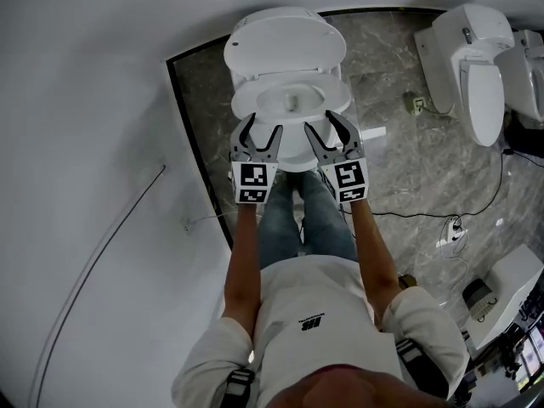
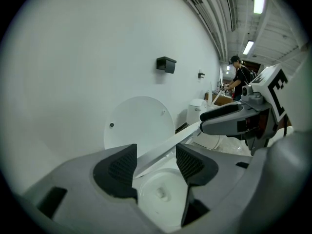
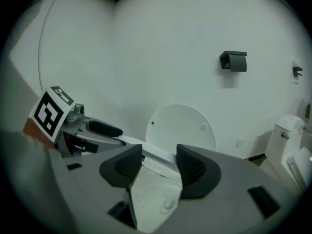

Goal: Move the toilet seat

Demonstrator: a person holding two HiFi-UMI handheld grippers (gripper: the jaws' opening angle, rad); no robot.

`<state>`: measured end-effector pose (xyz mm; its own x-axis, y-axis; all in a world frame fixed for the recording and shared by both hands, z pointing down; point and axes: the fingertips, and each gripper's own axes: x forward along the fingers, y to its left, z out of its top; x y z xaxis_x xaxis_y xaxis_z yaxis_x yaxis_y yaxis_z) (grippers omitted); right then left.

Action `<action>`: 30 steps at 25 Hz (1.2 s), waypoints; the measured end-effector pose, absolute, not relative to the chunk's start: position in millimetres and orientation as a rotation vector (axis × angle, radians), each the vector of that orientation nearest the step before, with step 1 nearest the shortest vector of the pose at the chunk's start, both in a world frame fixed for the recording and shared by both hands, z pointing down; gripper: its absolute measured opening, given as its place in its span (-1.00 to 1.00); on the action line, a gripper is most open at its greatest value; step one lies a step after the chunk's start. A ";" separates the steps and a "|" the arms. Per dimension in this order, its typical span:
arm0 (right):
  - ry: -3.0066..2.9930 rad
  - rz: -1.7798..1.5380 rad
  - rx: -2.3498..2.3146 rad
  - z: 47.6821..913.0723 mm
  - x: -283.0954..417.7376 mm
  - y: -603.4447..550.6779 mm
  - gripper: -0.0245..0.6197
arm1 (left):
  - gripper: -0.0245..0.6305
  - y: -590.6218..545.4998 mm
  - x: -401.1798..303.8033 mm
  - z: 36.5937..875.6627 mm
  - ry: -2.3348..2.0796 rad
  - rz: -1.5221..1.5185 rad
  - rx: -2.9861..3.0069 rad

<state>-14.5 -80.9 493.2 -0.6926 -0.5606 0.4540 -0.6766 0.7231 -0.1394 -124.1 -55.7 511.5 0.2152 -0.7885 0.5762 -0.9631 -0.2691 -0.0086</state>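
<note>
Both of my grippers meet the front rim of the toilet seat [image 1: 246,109] as I stand square to the bowl [image 2: 158,194], with the lid [image 1: 285,45] already upright against the wall. The left gripper [image 1: 263,126] and the right gripper [image 1: 320,121] sit side by side, each with its jaws well apart. In both gripper views the seat's front edge runs as a thin white bar across the gap between the pads. No pad plainly presses on it, so I count neither gripper as having a grip yet.

The seat looks to stand slightly clear of the bowl at the front. I cannot tell whether it rests on my jaws.

To move the seat well, I judge that both grippers need the same bite:
- Push the rim deeper between the pads before closing, so it does not slide off the tips.
- Close both sides evenly.
- Swing the seat in an arc about its hinge at the back, not straight up.
- Keep the two hands level with each other, since a lead on one side would twist the seat on the hinge.
- Slow down near the lid so the seat meets it gently and does not slam.
</note>
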 end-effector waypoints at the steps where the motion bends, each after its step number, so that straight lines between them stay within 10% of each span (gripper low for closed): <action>1: -2.549 0.418 0.955 492.5 -15.4 -82.6 -0.18 | -0.09 -57.2 -125.1 510.8 -1.634 0.684 2.142; 30: -2.620 0.382 0.877 487.7 -22.7 -119.7 -0.36 | -0.09 -93.0 -141.1 503.7 -1.716 0.649 2.055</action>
<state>-22.7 -119.7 487.7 -0.7467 -0.5254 0.4079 -0.6201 0.7718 -0.1409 -141.1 -93.0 503.7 0.1457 -0.8062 0.5734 -0.9839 -0.1788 -0.0013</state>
